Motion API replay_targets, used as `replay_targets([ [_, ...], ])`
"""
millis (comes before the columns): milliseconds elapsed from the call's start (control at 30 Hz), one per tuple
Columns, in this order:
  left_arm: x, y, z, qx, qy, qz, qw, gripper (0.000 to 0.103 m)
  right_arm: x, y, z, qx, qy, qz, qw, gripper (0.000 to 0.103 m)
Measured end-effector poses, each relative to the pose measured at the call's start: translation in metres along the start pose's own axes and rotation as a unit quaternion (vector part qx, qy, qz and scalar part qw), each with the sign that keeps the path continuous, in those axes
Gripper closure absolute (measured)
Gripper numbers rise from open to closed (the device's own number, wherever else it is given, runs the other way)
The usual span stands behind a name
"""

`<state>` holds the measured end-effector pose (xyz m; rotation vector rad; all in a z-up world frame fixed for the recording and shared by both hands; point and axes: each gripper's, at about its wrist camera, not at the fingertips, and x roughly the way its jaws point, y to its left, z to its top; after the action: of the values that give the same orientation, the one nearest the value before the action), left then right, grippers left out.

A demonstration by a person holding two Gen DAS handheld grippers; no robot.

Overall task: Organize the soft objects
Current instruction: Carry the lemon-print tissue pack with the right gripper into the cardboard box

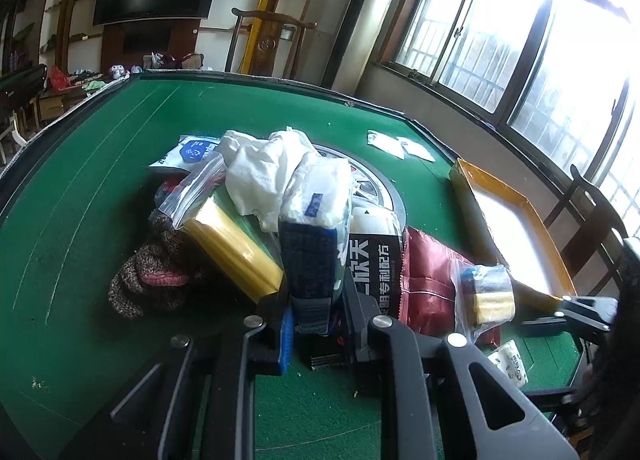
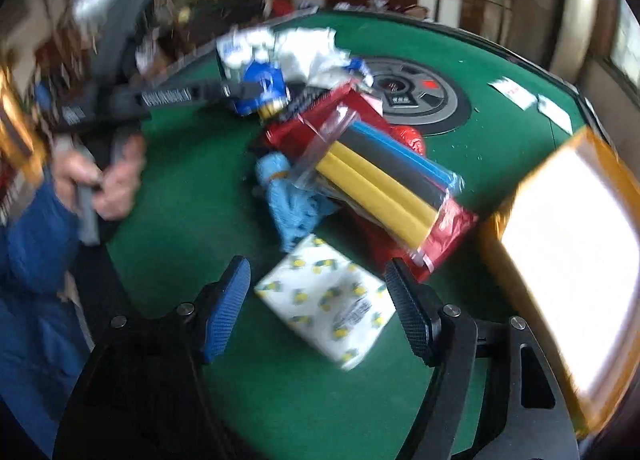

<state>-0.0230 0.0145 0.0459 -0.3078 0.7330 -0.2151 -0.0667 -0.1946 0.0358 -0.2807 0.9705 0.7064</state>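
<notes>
On the left of the green table lies a brown knitted piece, and beside it a zip bag with a yellow roll. The left tongs are pinched on the lower edge of a blue and white soft pack, which stands up out of the heap with crumpled white bags behind it; whether the pack is lifted clear of the pile or only tilted cannot be told. Right of it sit a black printed packet, a red foil bag and a clear bag of coloured rolls. At the far right an open orange box waits on the table edge, looking empty, though glare hides its floor.

In the right wrist view, the hand holding the left tool shows at the left, then a light blue cloth, then the right tongs, spread wide with both pads clear of a white tissue pack with yellow print lying on the felt between them. The view is blurred.

The step in hand looks like sorting the heap item by item into the box. The right side seems poised either to take or to have let go the tissue pack; closing squarely across it and carrying it rightward to the box would be the likely call, while the left needs to draw its pack free without dragging the white bags along
</notes>
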Motion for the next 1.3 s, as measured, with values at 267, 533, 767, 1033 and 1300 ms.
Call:
replay_targets([
  [267, 0.003, 0.0, -0.001, -0.002, 0.005, 0.001, 1.0, 0.084, 0.029, -0.011, 0.006, -0.032, 0.074, 0.045, 0.996, 0.032],
  [533, 0.001, -0.002, -0.001, 0.005, 0.004, -0.001, 1.0, 0.084, 0.03, 0.034, -0.015, -0.109, 0.109, -0.006, 0.988, 0.034],
  [767, -0.002, -0.002, 0.0, 0.001, -0.002, -0.005, 1.0, 0.084, 0.023, 0.021, -0.012, -0.019, 0.073, -0.009, 0.997, 0.049],
  [1033, -0.011, -0.01, 0.003, 0.009, -0.024, -0.037, 0.999, 0.084, -0.053, 0.013, 0.001, 0.052, -0.076, 0.026, 0.995, 0.049],
  [1300, -0.008, -0.059, 0.028, 0.024, -0.011, -0.075, 0.9968, 0.084, -0.082, -0.075, 0.018, 0.226, -0.197, -0.053, 0.953, 0.049],
])
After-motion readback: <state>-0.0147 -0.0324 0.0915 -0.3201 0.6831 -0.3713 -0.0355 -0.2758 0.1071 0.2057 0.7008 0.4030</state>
